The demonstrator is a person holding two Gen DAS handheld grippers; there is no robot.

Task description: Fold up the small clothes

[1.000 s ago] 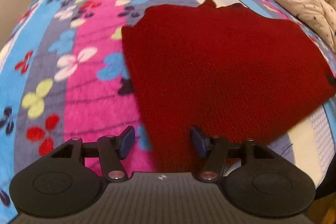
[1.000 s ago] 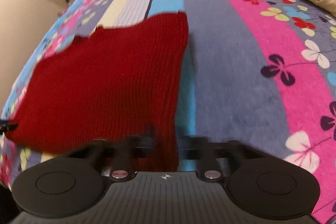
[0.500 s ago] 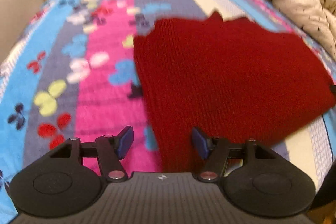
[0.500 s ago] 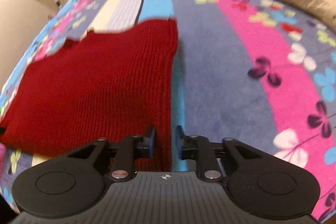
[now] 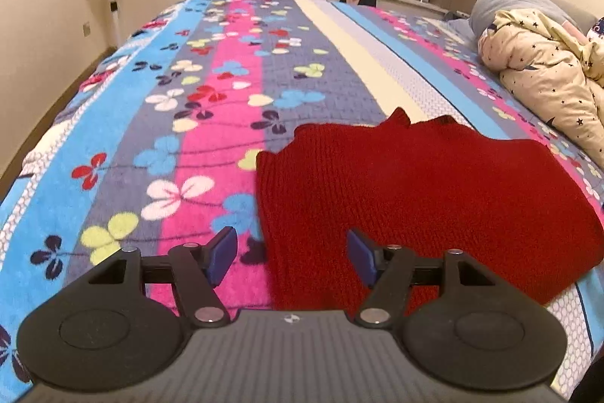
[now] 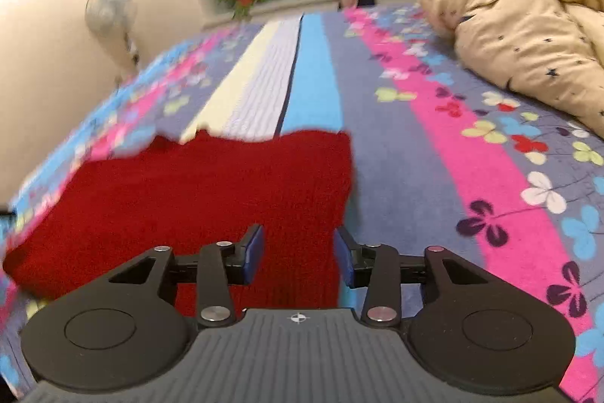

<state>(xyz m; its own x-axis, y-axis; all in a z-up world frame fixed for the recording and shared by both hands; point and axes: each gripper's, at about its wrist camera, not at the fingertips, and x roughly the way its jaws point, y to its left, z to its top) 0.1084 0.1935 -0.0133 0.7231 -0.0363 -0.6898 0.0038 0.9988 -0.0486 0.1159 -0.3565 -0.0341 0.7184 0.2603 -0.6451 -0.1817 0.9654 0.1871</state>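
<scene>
Red knit garment lies flat on the bed, its near corners at 12 o'clock of each tool. My left tool gapes wide and empty, my right tool half-wide. I risk pinching the fleecy cover too, or grabbing one layer and skewing the fold.

red knit garment flat on striped bedspread, right gripper jaws apart
</scene>
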